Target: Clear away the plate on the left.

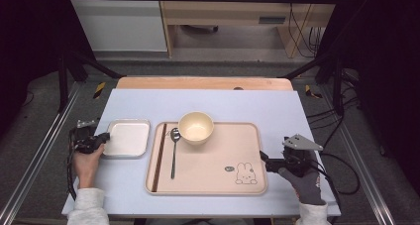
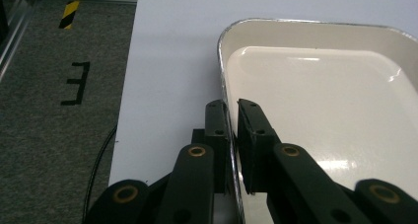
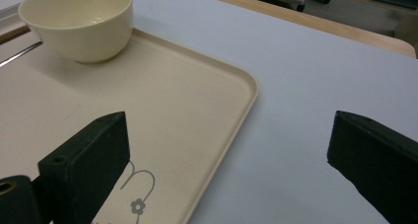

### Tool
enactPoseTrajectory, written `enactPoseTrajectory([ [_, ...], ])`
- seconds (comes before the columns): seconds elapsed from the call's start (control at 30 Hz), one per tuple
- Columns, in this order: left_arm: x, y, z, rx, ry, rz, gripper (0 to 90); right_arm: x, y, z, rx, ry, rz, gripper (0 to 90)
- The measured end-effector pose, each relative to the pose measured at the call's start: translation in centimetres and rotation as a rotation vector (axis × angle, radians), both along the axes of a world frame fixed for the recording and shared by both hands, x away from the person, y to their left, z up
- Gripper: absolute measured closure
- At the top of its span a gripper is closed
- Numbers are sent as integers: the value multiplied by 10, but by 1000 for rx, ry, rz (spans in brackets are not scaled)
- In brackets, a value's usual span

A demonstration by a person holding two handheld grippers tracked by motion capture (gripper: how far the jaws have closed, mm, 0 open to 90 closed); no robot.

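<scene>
Two tools work at the pale blue surface (image 1: 208,103), one at each end of it. At the far left, the left tool (image 1: 101,139) – black, with flat blocky jaws – is pinching the near-left rim of a shallow square dish (image 1: 130,136); in the left gripper view (image 2: 231,130) one jaw sits outside the thin metal-looking edge and the other inside, pressed tight on it. The dish (image 2: 325,110) is glossy white with rounded corners, and it lies flat on the surface just left of the tray, apart from it.

The tray (image 1: 218,185) is a beige rectangle, matt, with a low raised lip and rounded corners, and a small rabbit drawing (image 1: 245,174) in its near-right corner. Along its left side lie dark brown chopsticks (image 1: 159,158), straight and slim; just beside them rests a metal spoon (image 1: 174,150), bowl end away from the person. A round cream bowl (image 1: 196,127), smooth and slightly shiny, stands at the tray's far edge, near the spoon's head.

At the right, the right tool (image 1: 262,158) hovers at the tray's right edge – its jaws spread wide, in the right gripper view (image 3: 229,150) one over the tray (image 3: 197,110) and one over bare surface, gripping nothing.
</scene>
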State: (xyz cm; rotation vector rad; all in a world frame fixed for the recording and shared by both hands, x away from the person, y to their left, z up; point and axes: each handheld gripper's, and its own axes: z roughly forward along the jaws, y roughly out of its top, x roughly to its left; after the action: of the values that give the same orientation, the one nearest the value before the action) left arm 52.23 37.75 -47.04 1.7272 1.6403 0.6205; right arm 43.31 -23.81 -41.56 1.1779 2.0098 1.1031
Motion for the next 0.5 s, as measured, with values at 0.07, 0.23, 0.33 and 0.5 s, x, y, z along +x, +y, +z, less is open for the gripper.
enactPoseTrajectory([
  [0.07, -2, -1, 3, -7, -20, 2, 846, 0, 0, 0, 1, -3, 2, 28],
  [0.23, -7, -5, 12, 14, -60, 10, 863, 0, -1, 0, 2, -2, 0, 28],
  [0.33, -10, -6, 15, 4, -80, 21, 875, 0, -1, 0, 3, -3, 1, 28],
  [0.5, -14, -6, 21, 6, -110, 20, 886, 0, 0, 0, 0, -1, 0, 27],
])
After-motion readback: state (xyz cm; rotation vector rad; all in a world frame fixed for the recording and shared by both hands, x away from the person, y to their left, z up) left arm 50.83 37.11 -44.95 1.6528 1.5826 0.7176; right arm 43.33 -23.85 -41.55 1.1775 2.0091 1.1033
